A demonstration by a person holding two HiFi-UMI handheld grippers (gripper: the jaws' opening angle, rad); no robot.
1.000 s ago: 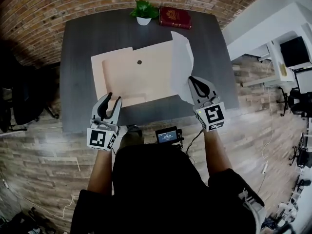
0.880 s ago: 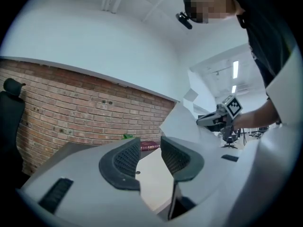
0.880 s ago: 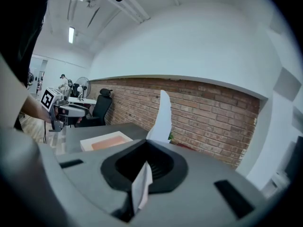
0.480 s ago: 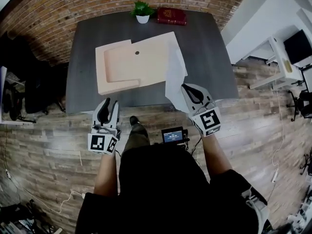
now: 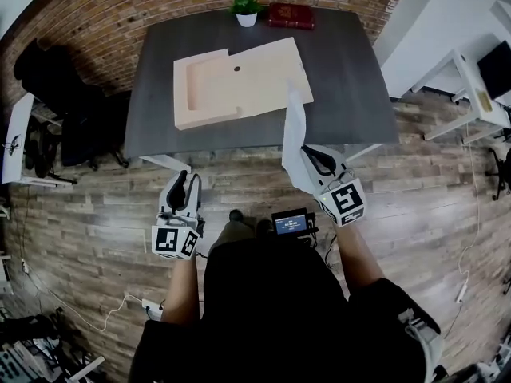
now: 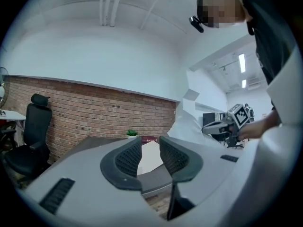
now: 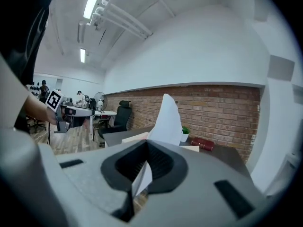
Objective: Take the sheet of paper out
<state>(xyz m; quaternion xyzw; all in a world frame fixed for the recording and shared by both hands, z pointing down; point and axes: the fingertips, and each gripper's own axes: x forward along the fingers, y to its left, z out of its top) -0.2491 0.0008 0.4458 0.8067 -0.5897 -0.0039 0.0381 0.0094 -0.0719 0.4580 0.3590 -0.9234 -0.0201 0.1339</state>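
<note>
A white sheet of paper (image 5: 293, 134) hangs in the air over the floor, just off the table's front edge, clear of the tan cardboard envelope (image 5: 239, 82) lying flat on the dark table (image 5: 343, 94). My right gripper (image 5: 307, 156) is shut on the sheet's lower corner. In the right gripper view the paper (image 7: 166, 121) rises from between the jaws of the right gripper (image 7: 145, 161). My left gripper (image 5: 185, 183) hovers over the floor to the left, open and holding nothing. In the left gripper view the left gripper (image 6: 149, 144) shows a gap, with the sheet (image 6: 194, 122) off to its right.
A small potted plant (image 5: 246, 8) and a red book (image 5: 291, 14) stand at the table's far edge by the brick wall. A black office chair (image 5: 56, 70) sits left of the table. White desks (image 5: 471, 78) stand at the right. Wood floor lies under both grippers.
Both grippers have drawn back from the table edge to over the floor. The sheet has come fully out of the envelope with the right gripper. The envelope stays on the table.
</note>
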